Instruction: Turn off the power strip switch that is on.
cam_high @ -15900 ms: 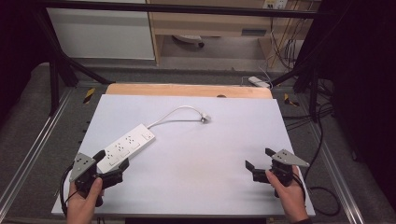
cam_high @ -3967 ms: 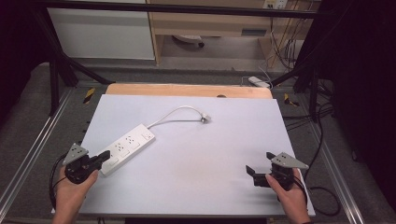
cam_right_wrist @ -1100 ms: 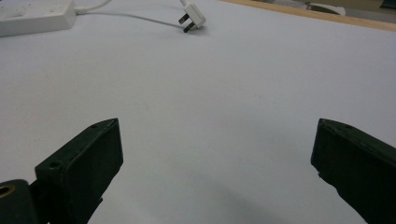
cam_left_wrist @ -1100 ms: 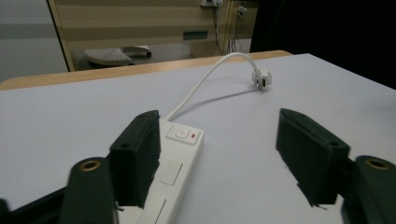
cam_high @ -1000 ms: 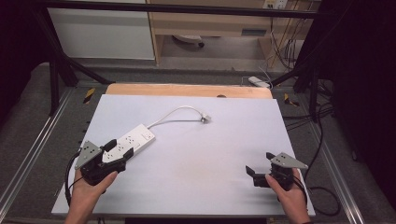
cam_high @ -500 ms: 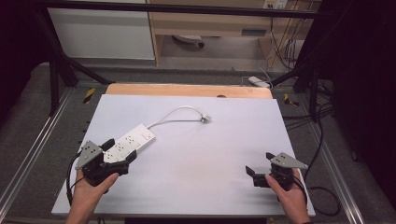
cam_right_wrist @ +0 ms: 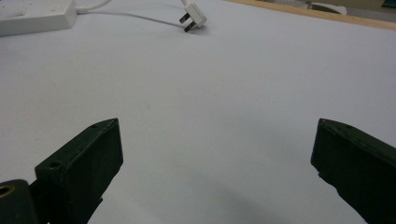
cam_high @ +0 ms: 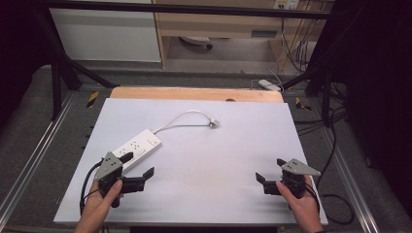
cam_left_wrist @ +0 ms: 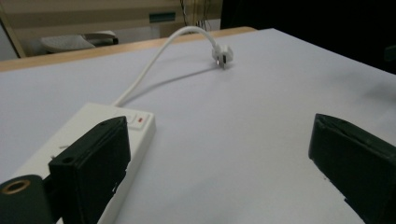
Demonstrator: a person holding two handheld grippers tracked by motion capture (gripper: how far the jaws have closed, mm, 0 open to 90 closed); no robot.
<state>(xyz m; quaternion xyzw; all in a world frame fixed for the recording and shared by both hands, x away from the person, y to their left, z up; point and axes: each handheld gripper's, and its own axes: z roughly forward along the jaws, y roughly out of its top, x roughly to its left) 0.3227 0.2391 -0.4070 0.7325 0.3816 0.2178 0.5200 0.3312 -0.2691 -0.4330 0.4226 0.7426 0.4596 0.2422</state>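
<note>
Holding wide apart, left hand-held gripper jaws spread, nothing between them, low over the near-left part of the desk. Gripped by the person's left hand coming in from the bottom edge, grey three-cornered plate on top, black cable looping off to the left. In the left gripper view, one jaw overlapping the near end of the power strip, other jaw over bare white surface; contact between jaw and strip not clear. From the high view, upper jaw tip just at the strip's near end.

Right hand-held gripper also released, jaws wide, empty, over the near-right part of the desk, held by the right hand, grey plate on top, cable trailing off toward the right edge. Right gripper view: bare white surface between the jaws, strip corner and plug far ahead near the top.

White power strip lying flat, left of centre, running diagonally from near-left to far-right, red switch at its far end. White cord leaving that far end, arching up and across toward the middle-back of the desk. Plug at cord's end resting on the surface, two prongs visible, well apart from both grippers.

Desk top white, with wooden strip along the far edge. Metal frame rails at left and right, grey floor around. Another white power strip on the floor beyond the far-right corner, cables hanging nearby.
</note>
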